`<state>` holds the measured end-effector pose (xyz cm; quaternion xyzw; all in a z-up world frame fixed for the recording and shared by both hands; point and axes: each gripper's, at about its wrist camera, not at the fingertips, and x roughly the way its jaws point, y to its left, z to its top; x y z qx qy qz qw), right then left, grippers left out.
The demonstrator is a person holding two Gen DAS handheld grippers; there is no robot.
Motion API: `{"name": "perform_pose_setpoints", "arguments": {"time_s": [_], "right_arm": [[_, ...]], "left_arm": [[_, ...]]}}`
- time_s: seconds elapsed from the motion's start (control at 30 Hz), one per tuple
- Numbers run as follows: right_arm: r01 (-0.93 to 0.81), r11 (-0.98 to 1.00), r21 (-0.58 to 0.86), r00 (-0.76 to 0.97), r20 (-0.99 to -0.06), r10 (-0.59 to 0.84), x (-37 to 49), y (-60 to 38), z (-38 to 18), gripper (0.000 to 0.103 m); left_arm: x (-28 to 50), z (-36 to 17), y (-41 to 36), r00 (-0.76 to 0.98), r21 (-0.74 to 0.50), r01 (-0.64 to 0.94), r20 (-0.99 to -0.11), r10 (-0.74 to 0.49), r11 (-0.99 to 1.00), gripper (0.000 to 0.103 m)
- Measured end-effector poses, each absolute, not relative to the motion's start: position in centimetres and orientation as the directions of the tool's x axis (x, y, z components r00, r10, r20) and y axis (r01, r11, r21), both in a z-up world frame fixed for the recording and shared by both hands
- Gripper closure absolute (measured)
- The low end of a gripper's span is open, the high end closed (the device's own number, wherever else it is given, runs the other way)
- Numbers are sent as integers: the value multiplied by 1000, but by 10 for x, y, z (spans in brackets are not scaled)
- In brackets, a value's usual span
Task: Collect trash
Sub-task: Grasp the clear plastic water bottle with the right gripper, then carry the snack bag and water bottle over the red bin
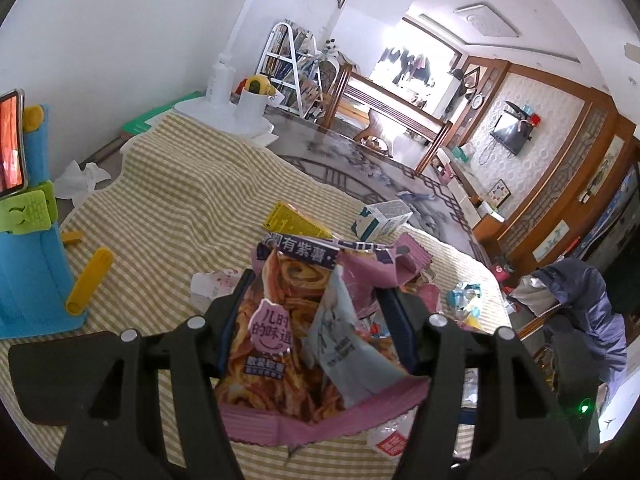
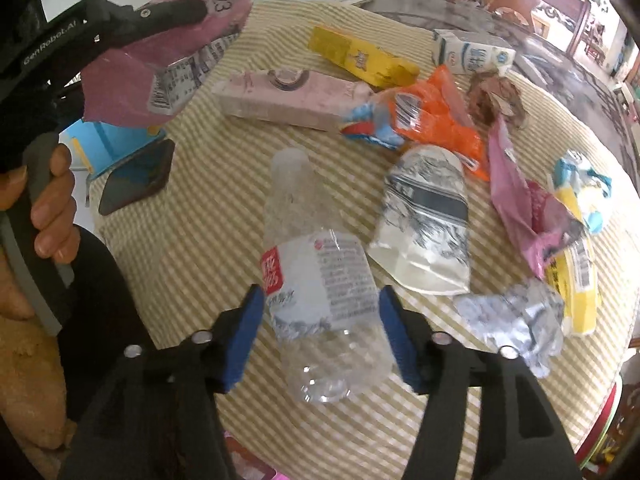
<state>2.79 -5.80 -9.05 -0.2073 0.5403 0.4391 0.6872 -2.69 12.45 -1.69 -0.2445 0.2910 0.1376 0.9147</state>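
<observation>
Left jaws pinch a snack bag [image 1: 276, 344], right jaws straddle a bottle [image 2: 320, 280] on striped cloth [image 2: 208, 232].

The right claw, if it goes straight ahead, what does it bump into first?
Most likely the clear plastic bottle, which already lies between the open right claw's blue pads.

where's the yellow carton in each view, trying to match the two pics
Left wrist: the yellow carton lies just above centre, behind the top edge of the snack bag held in the left tongs.
Right wrist: the carton lies at upper centre, beyond the pink box.
Shared landmark: the white milk carton, just right of the yellow carton in both views.
</observation>
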Motion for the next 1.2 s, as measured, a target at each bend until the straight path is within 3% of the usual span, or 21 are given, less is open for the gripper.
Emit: {"name": "perform_pose_setpoints", "arguments": {"time_s": [0.13,0.33,0.5,0.97,1.2], "right_arm": [[-830,523,194,18,-928,373,28,-46,-98,35],[-833,520,189,1,-939,343,26,-41,-113,34],[-831,519,199,0,-934,359,19,-49,-119,44],[-744,559,366,57,-799,599,33,-131,-65,44],[-640,674,369,284,-701,654,68,-193,-46,44]], "left_arm": [[-25,-19,124,789,-365,-394,-605,107,843,45],[-25,-19,121,788,-364,-393,-606,106,844,44],[-25,-19,121,788,-363,-394,-607,107,844,44],[-13,-32,112,752,-300,-391,-650,114,870,44],[-4,-41,99,732,-238,-372,-670,125,897,44]]}}
